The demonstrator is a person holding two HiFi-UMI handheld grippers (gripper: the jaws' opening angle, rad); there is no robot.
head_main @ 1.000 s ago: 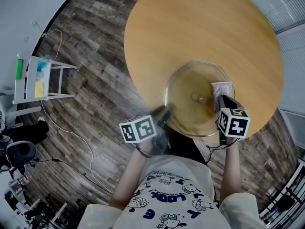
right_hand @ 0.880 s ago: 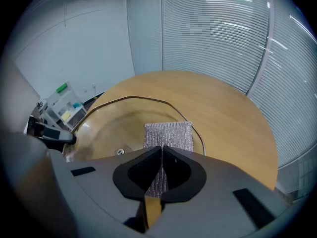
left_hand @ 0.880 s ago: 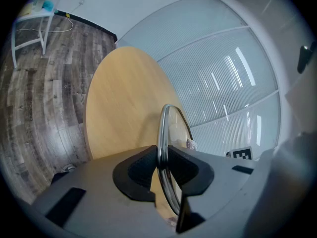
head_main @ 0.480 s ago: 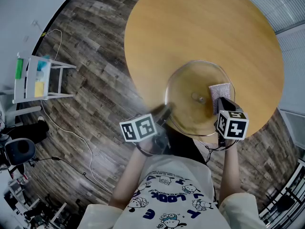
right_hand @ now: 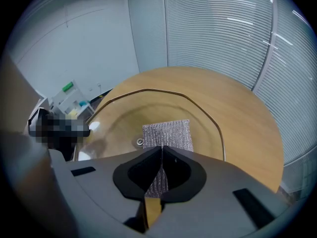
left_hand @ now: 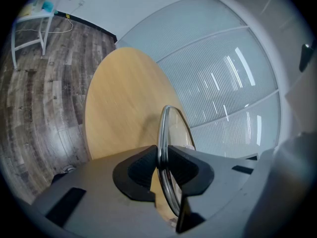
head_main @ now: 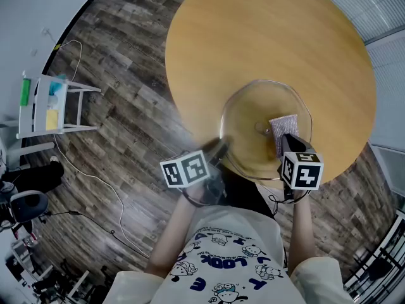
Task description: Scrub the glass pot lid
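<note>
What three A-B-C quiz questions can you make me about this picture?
1. Where is the silver scrub pad? A on the glass lid; B on the floor; C on the white rack.
2. What colour is the round table? A blue; B light brown; C black.
3. What is the left gripper doing? A hanging empty; B holding a cup; C gripping the lid's rim.
Answers: 1 A, the pad lies against the glass; 2 B, the top is light wood; 3 C, its fingers pinch the rim.
</note>
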